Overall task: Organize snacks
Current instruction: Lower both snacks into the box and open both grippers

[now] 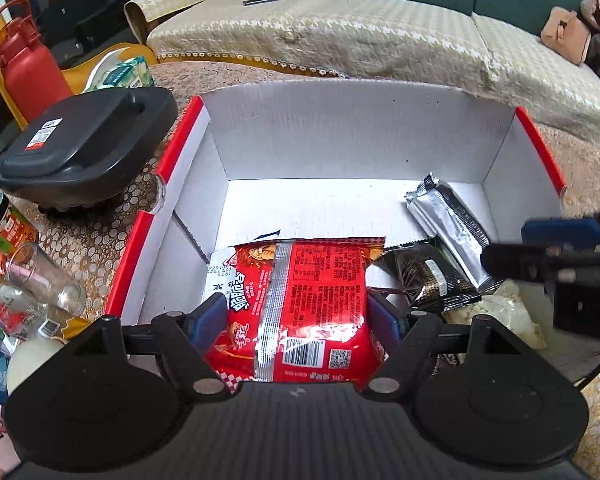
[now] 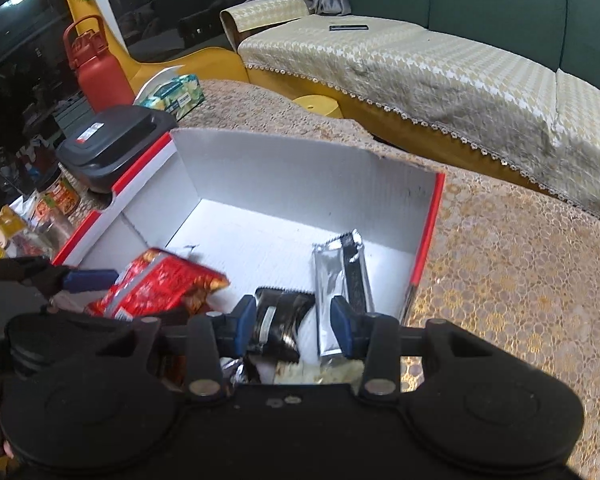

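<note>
Nearest, left gripper (image 1: pixel 298 320): blue pads pressed against both sides of a red snack packet (image 1: pixel 300 304), jaws spread wide to fit it; packet seam-side up, barcode toward the camera, low over the near left part of the box floor.
Right gripper (image 2: pixel 294 320): jaws drawn in narrow around a dark foil packet (image 2: pixel 282 320); left pad touches it, contact on the right pad unclear.
Beneath right gripper: pale crumpled wrapper (image 2: pixel 324 370), partly hidden.
Silver packet (image 2: pixel 340 292): lies lengthwise in the box's right part, just beside the dark packet, its near end behind the right pad.
Box (image 1: pixel 340 136): white corrugated cardboard with red rims, open top, far half of its floor bare.
Table (image 2: pixel 500 280): gold lace-pattern cloth.
Left of box: black lidded container (image 1: pixel 88 148), glass tumbler (image 1: pixel 44 276), jars, red bottle (image 1: pixel 28 68).
Far: sofa (image 1: pixel 380 40), cream houndstooth cover, green backrest.
</note>
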### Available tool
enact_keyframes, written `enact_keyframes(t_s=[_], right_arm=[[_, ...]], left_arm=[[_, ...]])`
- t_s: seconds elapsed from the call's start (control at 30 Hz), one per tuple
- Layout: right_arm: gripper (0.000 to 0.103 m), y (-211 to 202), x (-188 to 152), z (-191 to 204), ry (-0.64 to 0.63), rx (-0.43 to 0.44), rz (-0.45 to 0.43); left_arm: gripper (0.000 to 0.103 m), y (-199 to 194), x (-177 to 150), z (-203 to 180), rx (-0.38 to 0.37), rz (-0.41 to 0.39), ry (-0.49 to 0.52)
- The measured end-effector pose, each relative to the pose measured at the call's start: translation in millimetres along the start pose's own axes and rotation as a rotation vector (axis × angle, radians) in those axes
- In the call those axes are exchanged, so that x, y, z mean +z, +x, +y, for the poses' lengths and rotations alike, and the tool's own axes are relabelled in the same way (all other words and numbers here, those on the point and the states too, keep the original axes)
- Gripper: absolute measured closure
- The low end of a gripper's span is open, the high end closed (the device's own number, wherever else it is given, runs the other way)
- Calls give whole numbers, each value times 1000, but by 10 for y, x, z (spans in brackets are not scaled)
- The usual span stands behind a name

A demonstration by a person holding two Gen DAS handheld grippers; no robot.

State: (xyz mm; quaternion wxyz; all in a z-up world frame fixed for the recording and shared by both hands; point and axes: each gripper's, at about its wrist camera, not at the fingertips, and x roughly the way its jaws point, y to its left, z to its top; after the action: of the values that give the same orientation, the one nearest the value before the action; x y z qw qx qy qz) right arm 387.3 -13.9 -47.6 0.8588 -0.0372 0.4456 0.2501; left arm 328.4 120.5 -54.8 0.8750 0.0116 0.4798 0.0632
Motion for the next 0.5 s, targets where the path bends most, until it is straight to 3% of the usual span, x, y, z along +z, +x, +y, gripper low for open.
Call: enact_keyframes(t_s=[0.23,0.5], right_arm=[[61,-232,-73,40,16,23,-18],[27,-586,-195,76,27,31,-57]], left_arm=[[20,-244,-26,15,-9,-42,-25],[20,-590,-141,34,-29,-88,-43]])
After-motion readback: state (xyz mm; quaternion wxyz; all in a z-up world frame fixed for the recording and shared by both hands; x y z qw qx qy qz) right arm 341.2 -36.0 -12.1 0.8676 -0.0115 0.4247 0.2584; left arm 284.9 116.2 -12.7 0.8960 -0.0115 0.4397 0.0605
